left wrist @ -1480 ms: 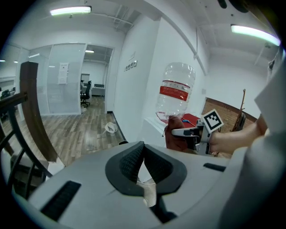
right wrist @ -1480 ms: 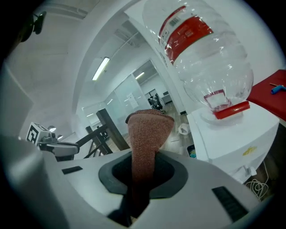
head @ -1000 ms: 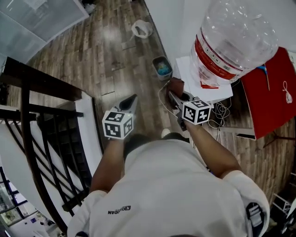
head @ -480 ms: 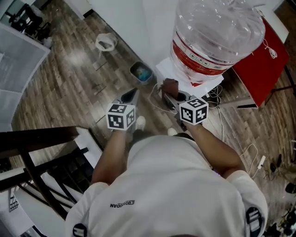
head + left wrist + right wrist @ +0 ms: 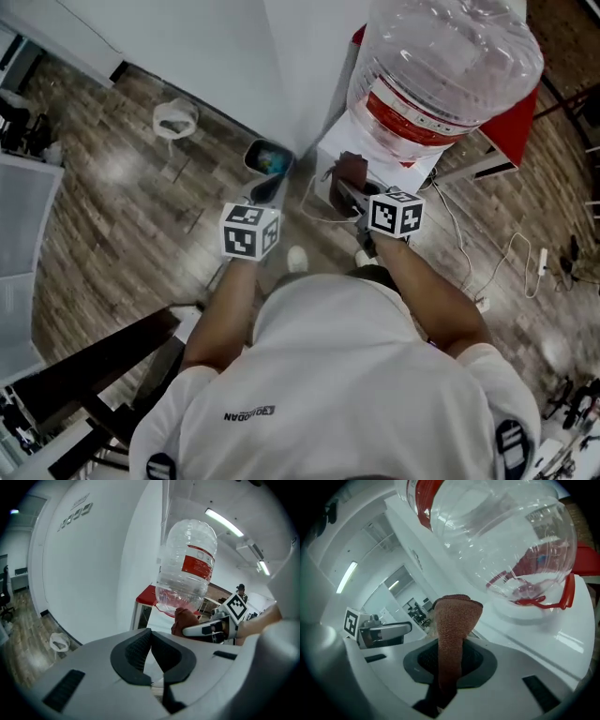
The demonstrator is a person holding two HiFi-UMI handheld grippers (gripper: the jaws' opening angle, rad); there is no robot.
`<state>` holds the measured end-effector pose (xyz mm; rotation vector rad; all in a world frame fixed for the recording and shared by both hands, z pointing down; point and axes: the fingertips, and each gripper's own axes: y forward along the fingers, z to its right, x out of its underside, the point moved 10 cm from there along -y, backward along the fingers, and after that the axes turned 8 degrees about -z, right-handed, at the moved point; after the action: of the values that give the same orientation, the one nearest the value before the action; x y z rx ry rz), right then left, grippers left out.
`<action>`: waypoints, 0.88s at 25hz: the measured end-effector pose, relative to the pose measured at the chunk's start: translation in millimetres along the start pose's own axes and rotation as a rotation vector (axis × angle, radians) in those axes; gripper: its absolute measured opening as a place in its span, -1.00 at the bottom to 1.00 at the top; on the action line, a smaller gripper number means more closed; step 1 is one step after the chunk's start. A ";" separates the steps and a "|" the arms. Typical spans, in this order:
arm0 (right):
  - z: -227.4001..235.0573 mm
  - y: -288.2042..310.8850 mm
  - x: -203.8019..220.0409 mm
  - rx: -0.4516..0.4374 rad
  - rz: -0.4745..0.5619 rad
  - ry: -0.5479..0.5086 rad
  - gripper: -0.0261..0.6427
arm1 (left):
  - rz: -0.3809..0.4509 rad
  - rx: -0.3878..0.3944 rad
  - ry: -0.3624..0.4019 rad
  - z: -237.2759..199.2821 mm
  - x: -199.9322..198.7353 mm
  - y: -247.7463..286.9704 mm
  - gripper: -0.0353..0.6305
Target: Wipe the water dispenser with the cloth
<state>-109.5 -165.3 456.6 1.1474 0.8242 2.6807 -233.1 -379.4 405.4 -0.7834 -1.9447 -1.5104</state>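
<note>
Fingers, right gripper [image 5: 449, 663]: pinched on cloth [image 5: 453, 620], fold standing free
Fingers, left gripper [image 5: 151, 649]: pressed together, nothing held
Water dispenser [image 5: 553, 639]: just ahead of cloth, bottle [image 5: 497, 531] on top
Risk: cloth slipping from pinch under rubbing; bottle knocked by hard push

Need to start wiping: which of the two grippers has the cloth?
The right gripper: the reddish-brown cloth is clamped between its jaws. The left gripper is shut on nothing.
</note>
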 end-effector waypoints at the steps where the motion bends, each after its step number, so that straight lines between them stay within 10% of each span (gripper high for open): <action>1: -1.0 3.6 -0.2 0.016 0.015 0.028 -0.75 | -0.001 0.020 0.009 -4.4 0.0 -0.2 -0.93; 22: 27.3 85.1 -31.9 0.128 0.214 0.421 -0.75 | -0.003 0.119 0.093 -35.7 27.6 -35.6 -0.93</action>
<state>-58.8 -235.0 496.2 0.7318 0.9920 3.1500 -275.4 -418.1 410.0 -0.6478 -1.9479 -1.3929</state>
